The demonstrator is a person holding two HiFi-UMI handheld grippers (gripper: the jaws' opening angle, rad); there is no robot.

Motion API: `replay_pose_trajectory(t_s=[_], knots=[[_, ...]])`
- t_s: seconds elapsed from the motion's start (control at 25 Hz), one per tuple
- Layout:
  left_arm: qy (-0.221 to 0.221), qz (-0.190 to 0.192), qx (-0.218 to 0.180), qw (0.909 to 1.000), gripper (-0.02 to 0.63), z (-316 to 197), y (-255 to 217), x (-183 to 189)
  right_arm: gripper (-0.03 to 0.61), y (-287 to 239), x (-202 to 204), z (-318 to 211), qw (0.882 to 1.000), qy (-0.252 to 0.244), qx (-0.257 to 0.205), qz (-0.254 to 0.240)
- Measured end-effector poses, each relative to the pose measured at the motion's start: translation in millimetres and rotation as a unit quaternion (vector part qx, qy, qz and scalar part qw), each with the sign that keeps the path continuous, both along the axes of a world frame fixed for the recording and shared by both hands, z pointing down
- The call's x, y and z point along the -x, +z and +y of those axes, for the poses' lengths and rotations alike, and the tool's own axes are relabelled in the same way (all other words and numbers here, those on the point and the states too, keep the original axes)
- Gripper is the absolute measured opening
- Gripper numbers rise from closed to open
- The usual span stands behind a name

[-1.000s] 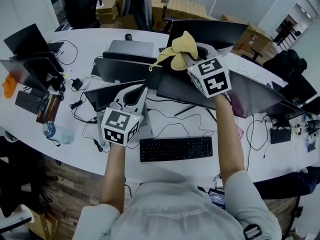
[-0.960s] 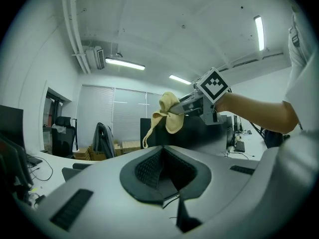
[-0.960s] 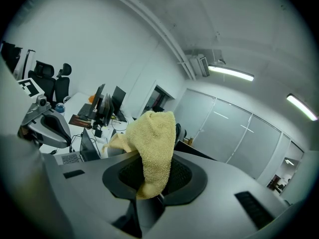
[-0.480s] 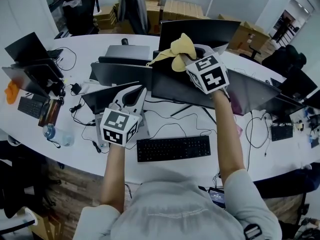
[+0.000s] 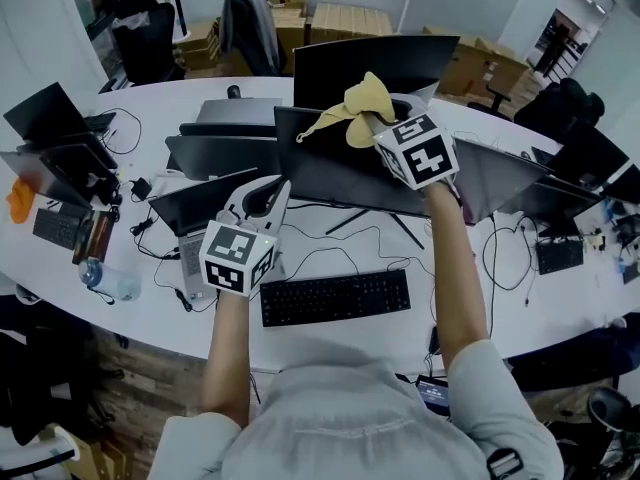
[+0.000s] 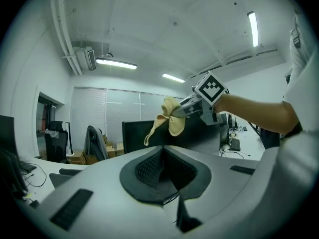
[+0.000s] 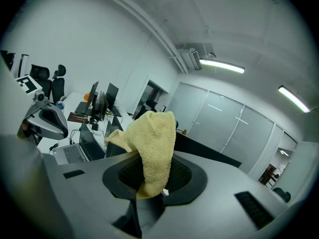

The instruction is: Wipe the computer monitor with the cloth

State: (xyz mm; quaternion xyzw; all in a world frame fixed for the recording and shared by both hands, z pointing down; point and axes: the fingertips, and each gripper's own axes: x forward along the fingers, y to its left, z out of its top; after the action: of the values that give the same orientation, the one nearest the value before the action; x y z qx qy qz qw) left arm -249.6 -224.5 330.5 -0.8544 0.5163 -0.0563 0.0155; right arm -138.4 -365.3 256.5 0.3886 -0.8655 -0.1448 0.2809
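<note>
Above the monitor (image 5: 340,176), right gripper (image 5: 369,117) pinches cloth (image 5: 358,98), tail trailing left.

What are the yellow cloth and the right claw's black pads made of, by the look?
Yellow cloth: likely terry or microfibre, matte; nubbly loops show and it droops in folds. Right claw pads: probably rubber, matte black, with a fine grid texture.

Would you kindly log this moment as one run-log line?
right gripper: shut on cloth | cloth: near monitor top edge, contact unclear | left gripper: shut, empty
</note>
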Motion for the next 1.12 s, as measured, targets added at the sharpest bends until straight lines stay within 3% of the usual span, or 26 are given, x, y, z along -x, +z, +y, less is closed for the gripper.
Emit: replay_pose_trajectory(t_s=[1.12], knots=[[0.026, -0.021, -0.002, 0.9994, 0.020, -11.0, -8.6, -124.0, 0.112, -3.4, -146.7, -8.8, 0.999, 0.042, -0.015, -0.008]])
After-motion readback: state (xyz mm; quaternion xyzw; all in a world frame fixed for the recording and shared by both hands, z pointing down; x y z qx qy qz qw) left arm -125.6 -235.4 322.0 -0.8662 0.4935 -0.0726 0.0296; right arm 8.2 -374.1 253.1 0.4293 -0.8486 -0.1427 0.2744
